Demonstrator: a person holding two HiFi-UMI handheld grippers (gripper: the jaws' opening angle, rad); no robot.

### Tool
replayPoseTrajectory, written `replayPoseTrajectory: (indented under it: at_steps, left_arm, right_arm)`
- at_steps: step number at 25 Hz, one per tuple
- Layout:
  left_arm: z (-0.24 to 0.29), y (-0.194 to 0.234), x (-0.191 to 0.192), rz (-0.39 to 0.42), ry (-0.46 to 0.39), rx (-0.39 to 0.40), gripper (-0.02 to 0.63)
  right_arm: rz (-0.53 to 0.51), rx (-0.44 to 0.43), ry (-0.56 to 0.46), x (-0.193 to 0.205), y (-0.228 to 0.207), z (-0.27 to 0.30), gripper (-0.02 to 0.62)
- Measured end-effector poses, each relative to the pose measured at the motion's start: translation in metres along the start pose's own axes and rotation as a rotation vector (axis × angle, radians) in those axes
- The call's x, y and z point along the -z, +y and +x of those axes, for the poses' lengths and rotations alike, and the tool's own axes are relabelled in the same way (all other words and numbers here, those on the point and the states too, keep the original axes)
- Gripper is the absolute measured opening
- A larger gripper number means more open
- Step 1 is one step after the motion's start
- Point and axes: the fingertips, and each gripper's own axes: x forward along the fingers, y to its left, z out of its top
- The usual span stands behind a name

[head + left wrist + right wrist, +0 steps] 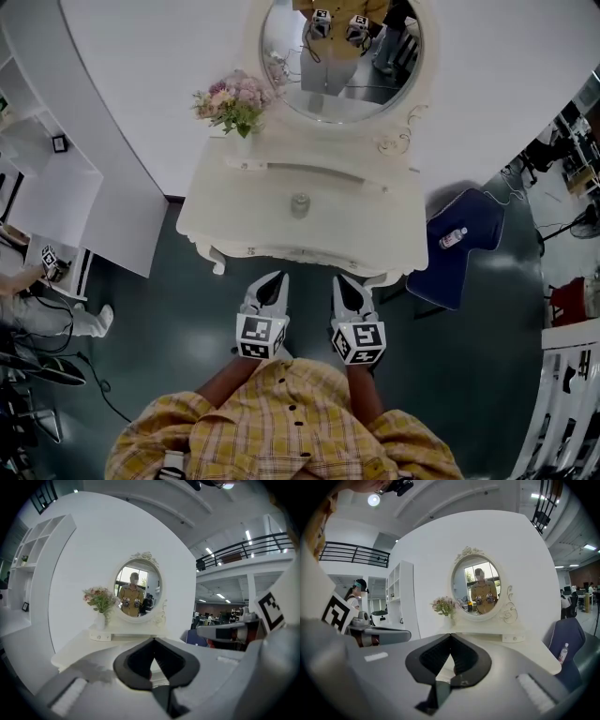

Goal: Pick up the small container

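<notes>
The small container (pixel 300 203), a clear little jar, stands in the middle of the white dressing table (pixel 225 211). Both grippers hover side by side over the floor, just short of the table's front edge and apart from the jar. My left gripper (pixel 275 278) has its jaws together with nothing in them, and the left gripper view shows its tips (pixel 153 640) meeting. My right gripper (pixel 345 280) looks the same, with its tips (pixel 450 635) touching and empty. The jaws hide the jar in both gripper views.
A vase of pink flowers (pixel 232 101) stands at the table's back left, beside an oval mirror (pixel 337 56) on the wall. A blue chair (pixel 473 225) carrying a bottle (pixel 453 238) sits to the right. White shelves (pixel 56 178) stand to the left.
</notes>
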Motion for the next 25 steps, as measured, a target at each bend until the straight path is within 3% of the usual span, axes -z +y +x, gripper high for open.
replayPoseTrajectory:
  at_steps: [13, 25]
  left_arm:
    - [0.043, 0.024, 0.002, 0.007, 0.031, 0.05, 0.0]
    - [0.073, 0.034, -0.004, -0.005, 0.045, 0.023, 0.0]
  right_arm:
    - [0.012, 0.039, -0.018, -0.009, -0.01, 0.042, 0.002]
    - [0.017, 0.011, -0.009, -0.018, -0.027, 0.069, 0.002]
